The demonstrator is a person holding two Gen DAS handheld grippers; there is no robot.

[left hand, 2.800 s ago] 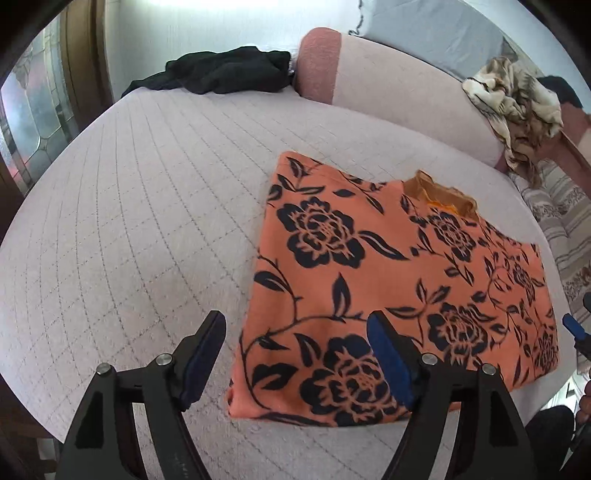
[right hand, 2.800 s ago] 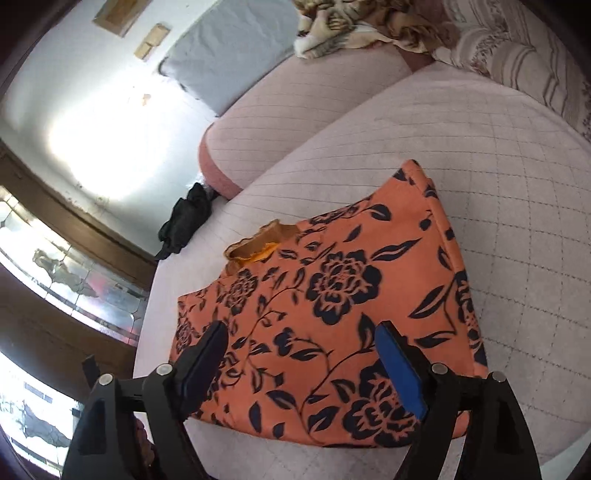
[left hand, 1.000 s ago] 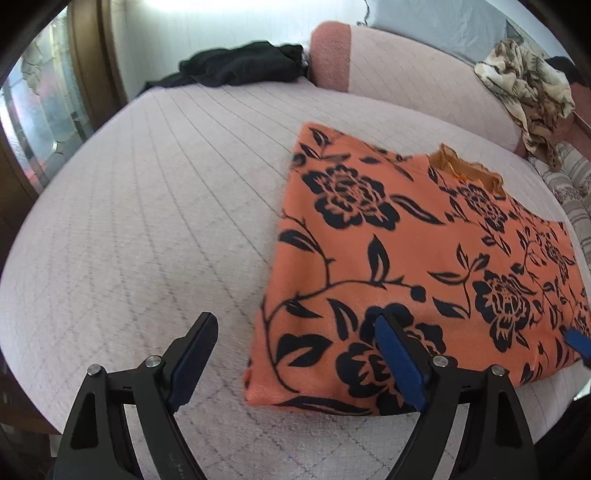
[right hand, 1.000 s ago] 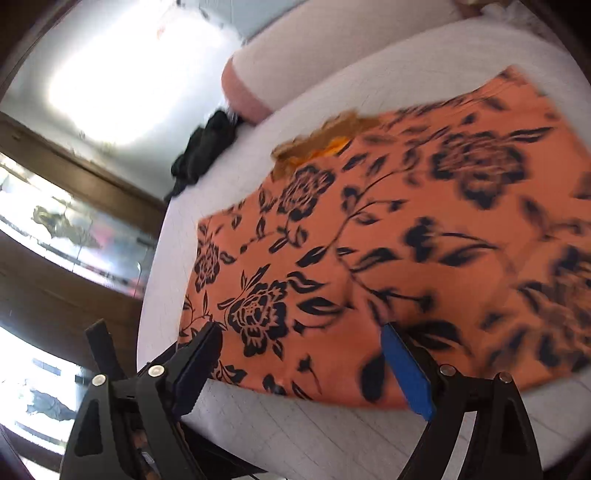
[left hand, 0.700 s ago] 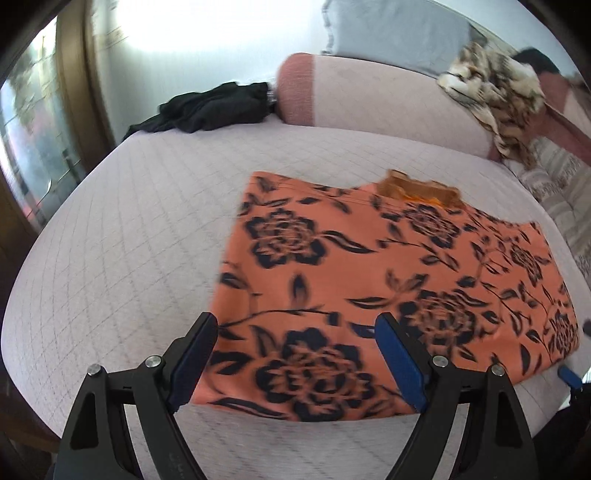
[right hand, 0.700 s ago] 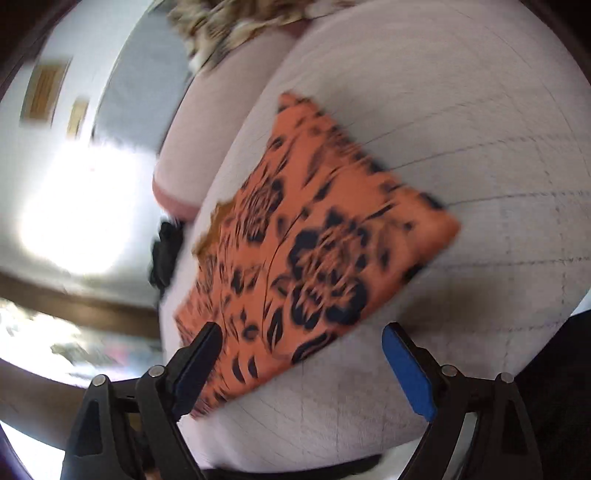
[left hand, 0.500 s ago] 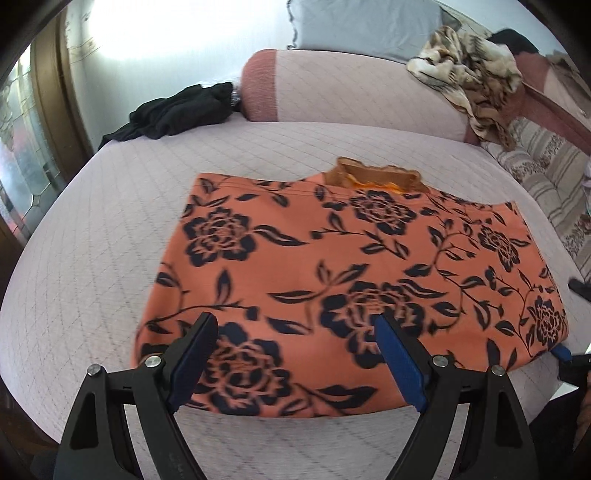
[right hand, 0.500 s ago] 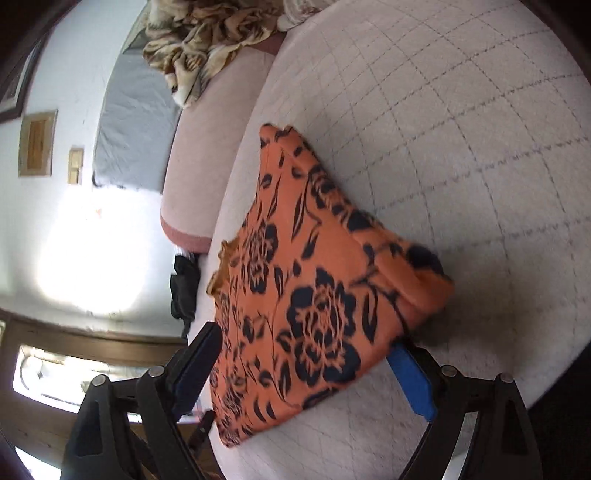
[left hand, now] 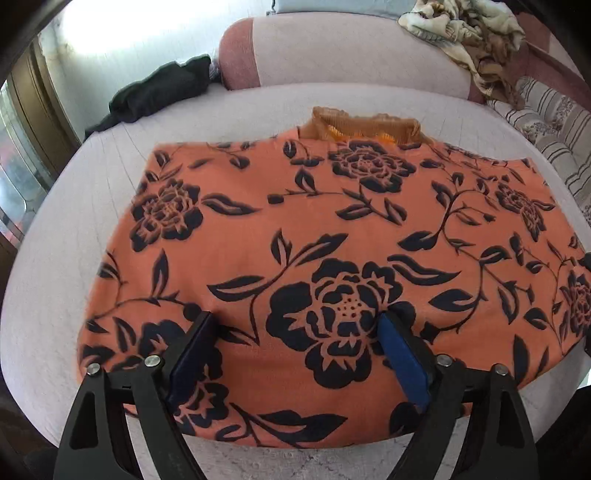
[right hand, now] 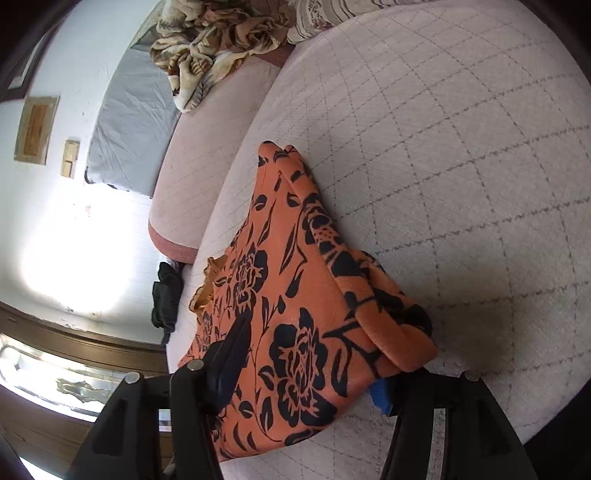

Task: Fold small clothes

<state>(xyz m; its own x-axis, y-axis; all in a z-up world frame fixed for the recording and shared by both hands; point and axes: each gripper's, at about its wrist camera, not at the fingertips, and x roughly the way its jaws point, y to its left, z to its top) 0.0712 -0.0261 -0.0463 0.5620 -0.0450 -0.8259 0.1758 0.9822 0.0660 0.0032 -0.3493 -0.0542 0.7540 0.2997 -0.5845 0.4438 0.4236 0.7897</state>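
An orange garment with a black flower print [left hand: 332, 236] lies folded flat on the pale quilted bed [left hand: 66, 229]. Its frilled collar [left hand: 364, 127] sticks out at the far edge. My left gripper [left hand: 299, 332] is open, its blue-padded fingers resting over the garment's near edge. In the right wrist view the same garment [right hand: 295, 295] shows from its right end. My right gripper [right hand: 314, 354] is open and straddles that end: one finger lies on top, the other is under the raised folded corner [right hand: 402, 343].
A black garment [left hand: 162, 90] lies at the bed's far left corner. A pink bolster [left hand: 332, 48] runs along the back, with a brown patterned blanket [left hand: 472, 33] and a striped pillow [left hand: 546, 122] at the right. A dark wooden frame [left hand: 40, 122] stands on the left.
My left gripper has swung right and come down over the garment's near edge. My right gripper has moved to the garment's right end and slid one finger under the corner, lifting it slightly.
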